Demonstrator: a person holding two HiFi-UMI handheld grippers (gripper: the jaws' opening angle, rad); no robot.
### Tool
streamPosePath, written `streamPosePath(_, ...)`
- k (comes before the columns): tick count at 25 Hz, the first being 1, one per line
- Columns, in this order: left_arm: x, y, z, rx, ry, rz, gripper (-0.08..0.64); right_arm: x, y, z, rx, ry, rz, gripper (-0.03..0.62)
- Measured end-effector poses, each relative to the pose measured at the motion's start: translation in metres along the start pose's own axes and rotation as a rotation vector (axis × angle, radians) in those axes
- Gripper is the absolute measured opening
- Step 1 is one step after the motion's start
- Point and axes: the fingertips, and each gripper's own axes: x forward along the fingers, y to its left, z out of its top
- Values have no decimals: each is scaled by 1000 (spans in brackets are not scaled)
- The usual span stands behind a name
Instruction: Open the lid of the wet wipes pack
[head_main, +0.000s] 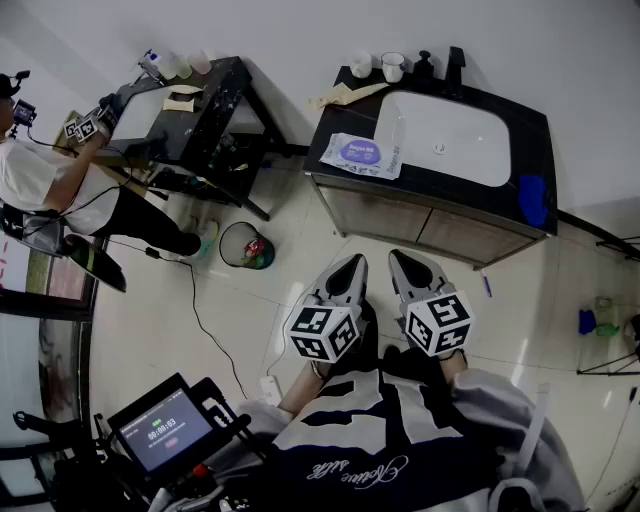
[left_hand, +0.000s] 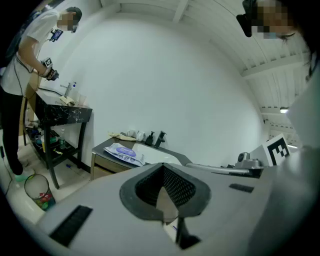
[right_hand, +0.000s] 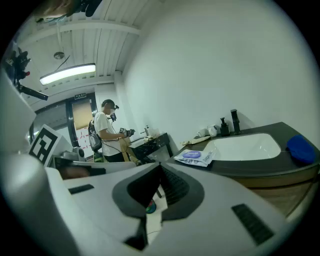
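The wet wipes pack (head_main: 362, 154) is white with a purple label and lies flat on the dark counter (head_main: 335, 130), left of the white sink basin (head_main: 445, 135). It also shows in the left gripper view as the wipes pack (left_hand: 123, 151) and in the right gripper view as the wipes pack (right_hand: 194, 156). Its lid looks closed. Both grippers hang over the floor in front of the cabinet, well short of the pack. The left gripper (head_main: 352, 264) (left_hand: 163, 167) is shut and empty. Beside it, the right gripper (head_main: 402, 260) (right_hand: 160, 167) is also shut and empty.
Two cups (head_main: 392, 65), a faucet (head_main: 455, 58) and a blue cloth (head_main: 533, 200) sit on the counter. A waste bin (head_main: 246, 245) stands on the floor at left. Another person (head_main: 40, 170) works at a black table (head_main: 190, 110). A screen on a stand (head_main: 165, 430) is near my left leg.
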Motion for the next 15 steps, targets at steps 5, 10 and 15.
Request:
streamPosePath(5,37,45,42,23,17,-36,-2,59,-11,26,21,-13,-41,-2)
streamPosePath(10,70,98,71,27,47,-71,-2,117,-17,46,36,-18,-94,-2)
streamPosePath(15,103,141,86,22,84,-109,-2,158,-33,53,57,-10,-171,-2)
